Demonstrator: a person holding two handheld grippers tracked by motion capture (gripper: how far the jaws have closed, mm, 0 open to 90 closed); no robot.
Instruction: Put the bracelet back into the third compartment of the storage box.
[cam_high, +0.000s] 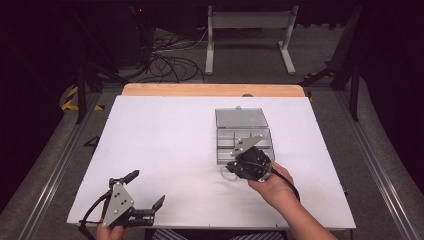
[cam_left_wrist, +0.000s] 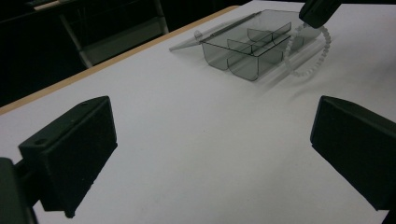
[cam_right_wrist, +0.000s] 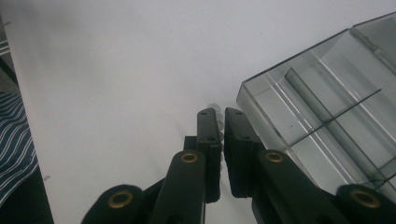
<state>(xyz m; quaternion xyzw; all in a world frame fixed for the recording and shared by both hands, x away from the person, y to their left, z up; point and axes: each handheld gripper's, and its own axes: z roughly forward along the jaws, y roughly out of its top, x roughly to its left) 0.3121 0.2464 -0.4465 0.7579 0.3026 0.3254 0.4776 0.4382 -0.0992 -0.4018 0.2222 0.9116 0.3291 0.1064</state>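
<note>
A clear plastic compartment box (cam_high: 245, 141) lies on the white table (cam_high: 165, 140) with its lid (cam_high: 241, 118) folded open behind it. A loop of white beads (cam_left_wrist: 309, 57) hangs beside the box's near left corner, pinched in my right gripper (cam_high: 231, 167). In the right gripper view the gripper (cam_right_wrist: 220, 114) is shut, a few beads (cam_right_wrist: 214, 106) peek out at the tips, and the box (cam_right_wrist: 327, 121) lies just to the right. My left gripper (cam_high: 146, 190) rests at the table's near left corner, wide open with nothing in it, far from the box (cam_left_wrist: 252, 46).
A wooden strip (cam_high: 212, 90) runs along the table's far edge. Beyond it are a white stand (cam_high: 250, 35) and cables (cam_high: 165, 60) on the floor. Metal rails (cam_high: 60, 160) flank the table on both sides.
</note>
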